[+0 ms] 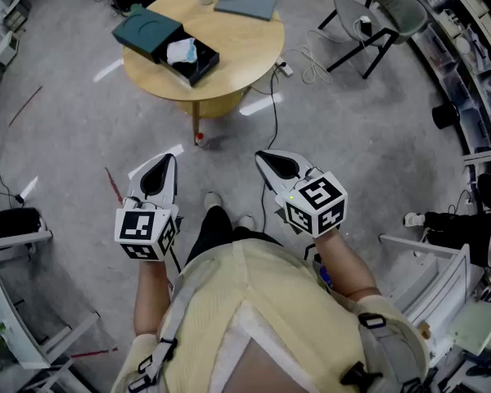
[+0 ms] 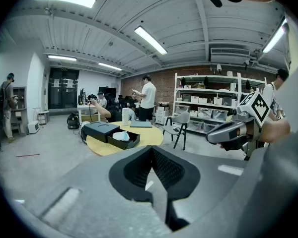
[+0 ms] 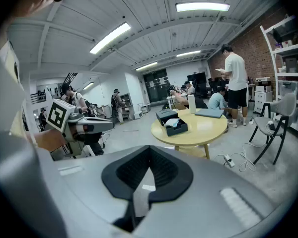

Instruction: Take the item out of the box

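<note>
The person holds both forearms (image 1: pixel 356 273) low in front of the body, bare and bent at the elbows. The left gripper (image 1: pixel 169 159) and right gripper (image 1: pixel 262 155) point forward side by side, apart from each other, tips slightly converging. Each has its 2 jaws closed tip to tip, empty. A marker cube (image 1: pixel 315 203) sits at each gripper's rear.

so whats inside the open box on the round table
A crumpled white and pale-blue item lies in the dark box. Whatever is beneath it is covered, and the item is too small to identify.
</note>
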Motion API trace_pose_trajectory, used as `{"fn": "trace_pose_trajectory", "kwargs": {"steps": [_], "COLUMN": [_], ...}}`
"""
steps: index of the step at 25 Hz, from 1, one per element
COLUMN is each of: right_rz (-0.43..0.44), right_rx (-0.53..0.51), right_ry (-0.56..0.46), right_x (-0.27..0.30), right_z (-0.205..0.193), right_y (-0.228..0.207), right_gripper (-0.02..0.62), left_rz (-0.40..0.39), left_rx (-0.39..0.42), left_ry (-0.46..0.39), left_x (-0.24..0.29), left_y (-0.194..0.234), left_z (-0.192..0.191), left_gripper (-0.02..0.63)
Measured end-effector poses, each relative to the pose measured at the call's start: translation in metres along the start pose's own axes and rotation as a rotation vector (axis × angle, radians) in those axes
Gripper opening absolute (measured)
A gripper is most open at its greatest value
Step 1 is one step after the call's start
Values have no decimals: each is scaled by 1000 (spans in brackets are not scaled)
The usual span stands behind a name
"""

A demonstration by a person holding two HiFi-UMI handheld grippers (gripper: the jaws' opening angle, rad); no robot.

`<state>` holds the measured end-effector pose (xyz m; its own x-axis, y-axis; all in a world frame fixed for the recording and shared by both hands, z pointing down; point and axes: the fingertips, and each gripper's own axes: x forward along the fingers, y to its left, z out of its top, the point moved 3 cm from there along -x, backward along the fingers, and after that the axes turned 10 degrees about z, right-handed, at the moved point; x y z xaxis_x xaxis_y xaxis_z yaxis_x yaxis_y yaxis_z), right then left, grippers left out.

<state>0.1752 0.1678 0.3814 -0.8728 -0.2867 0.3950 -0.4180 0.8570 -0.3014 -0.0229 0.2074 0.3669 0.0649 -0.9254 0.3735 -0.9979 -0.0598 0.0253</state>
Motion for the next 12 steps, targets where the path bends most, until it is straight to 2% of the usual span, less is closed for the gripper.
{"fn": "trace_pose_trajectory", "kwargs": {"steps": [7, 12], "right_rz": [29, 50], "right_rx": [39, 31], "right_ry": [-6, 25], "right_x": [10, 31], "right_z": [1, 6], "right_y": [-3, -4], "right_gripper": [5, 5], "left_rz": [-29, -48], "left_rx": [-36, -13], "left_ry": [23, 56], "left_x": [12, 25], "left_y": [7, 20], "left_z": [-6, -9], "left_gripper": [3, 35]}}
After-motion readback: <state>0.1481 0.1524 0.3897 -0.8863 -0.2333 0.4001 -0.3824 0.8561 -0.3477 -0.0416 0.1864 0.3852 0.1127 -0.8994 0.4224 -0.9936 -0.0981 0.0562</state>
